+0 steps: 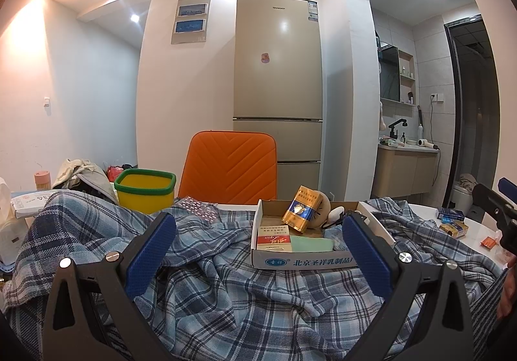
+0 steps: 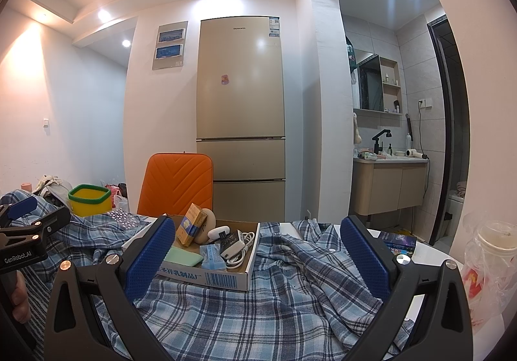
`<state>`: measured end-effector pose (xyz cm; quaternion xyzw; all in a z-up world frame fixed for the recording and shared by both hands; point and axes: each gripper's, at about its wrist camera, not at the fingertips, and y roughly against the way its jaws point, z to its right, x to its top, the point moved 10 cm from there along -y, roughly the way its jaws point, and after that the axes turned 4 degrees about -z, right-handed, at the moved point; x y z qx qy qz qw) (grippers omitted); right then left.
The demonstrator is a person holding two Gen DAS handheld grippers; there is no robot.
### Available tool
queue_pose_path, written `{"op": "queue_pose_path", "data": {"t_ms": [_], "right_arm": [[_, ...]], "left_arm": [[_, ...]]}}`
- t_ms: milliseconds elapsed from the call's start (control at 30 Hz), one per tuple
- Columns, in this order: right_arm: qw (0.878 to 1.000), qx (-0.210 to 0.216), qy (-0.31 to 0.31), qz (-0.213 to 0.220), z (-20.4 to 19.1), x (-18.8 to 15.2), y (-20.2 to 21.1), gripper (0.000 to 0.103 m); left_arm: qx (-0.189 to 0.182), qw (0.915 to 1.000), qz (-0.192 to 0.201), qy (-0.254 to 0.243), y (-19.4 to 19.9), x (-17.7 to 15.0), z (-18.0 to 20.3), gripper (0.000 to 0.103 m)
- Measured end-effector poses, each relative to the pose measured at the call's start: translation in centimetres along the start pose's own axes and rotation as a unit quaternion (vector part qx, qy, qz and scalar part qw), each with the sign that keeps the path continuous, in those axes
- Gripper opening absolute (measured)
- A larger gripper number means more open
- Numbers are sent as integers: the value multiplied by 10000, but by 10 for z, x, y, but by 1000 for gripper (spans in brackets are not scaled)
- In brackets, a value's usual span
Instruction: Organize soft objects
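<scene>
Grippers hovered level and side by side over the plaid shirt point(image 1: 226, 290), which lay rumpled across the table under a cardboard box point(image 1: 303, 259). Left gripper point(image 1: 258, 251) and right gripper point(image 2: 258, 251) both gaped wide, pointing toward the fridge point(image 1: 278, 76), holding nothing.
</scene>
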<state>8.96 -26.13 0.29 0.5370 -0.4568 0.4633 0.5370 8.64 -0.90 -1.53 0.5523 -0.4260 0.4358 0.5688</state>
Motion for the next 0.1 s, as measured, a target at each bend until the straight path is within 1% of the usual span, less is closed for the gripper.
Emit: {"op": "queue_pose_path", "data": {"t_ms": [100], "right_arm": [[10000, 0, -1, -2, 0, 0, 0, 103]], "left_arm": [[-1, 10000, 0, 2, 0, 0, 0, 102]]}}
